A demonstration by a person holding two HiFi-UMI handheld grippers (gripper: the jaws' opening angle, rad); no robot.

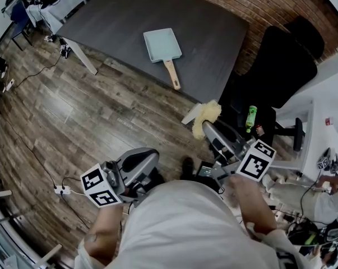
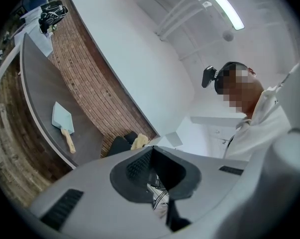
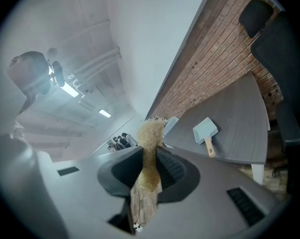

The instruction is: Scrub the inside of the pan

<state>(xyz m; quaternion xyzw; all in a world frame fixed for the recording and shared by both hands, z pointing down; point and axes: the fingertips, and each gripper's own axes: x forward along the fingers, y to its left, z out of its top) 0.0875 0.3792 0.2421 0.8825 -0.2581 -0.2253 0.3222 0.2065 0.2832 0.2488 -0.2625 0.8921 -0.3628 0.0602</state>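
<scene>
A pale blue square pan (image 1: pixel 162 45) with a wooden handle lies on the dark grey table (image 1: pixel 213 32), far ahead of both grippers. It also shows small in the left gripper view, pan (image 2: pixel 61 117), and in the right gripper view, pan (image 3: pixel 205 130). My right gripper (image 1: pixel 205 126) is shut on a fluffy yellow sponge (image 1: pixel 208 115), held short of the table's near edge; the sponge (image 3: pixel 150 148) sticks out between the jaws. My left gripper (image 1: pixel 148 154) hangs lower left over the wood floor, shut with nothing in it (image 2: pixel 150 151).
A black office chair (image 1: pixel 281 66) stands right of the table. A green bottle (image 1: pixel 251 116) and a white desk (image 1: pixel 325 111) are at the right. Cables and a power strip (image 1: pixel 61 190) lie on the wood floor. Another person (image 1: pixel 320 200) sits at the lower right.
</scene>
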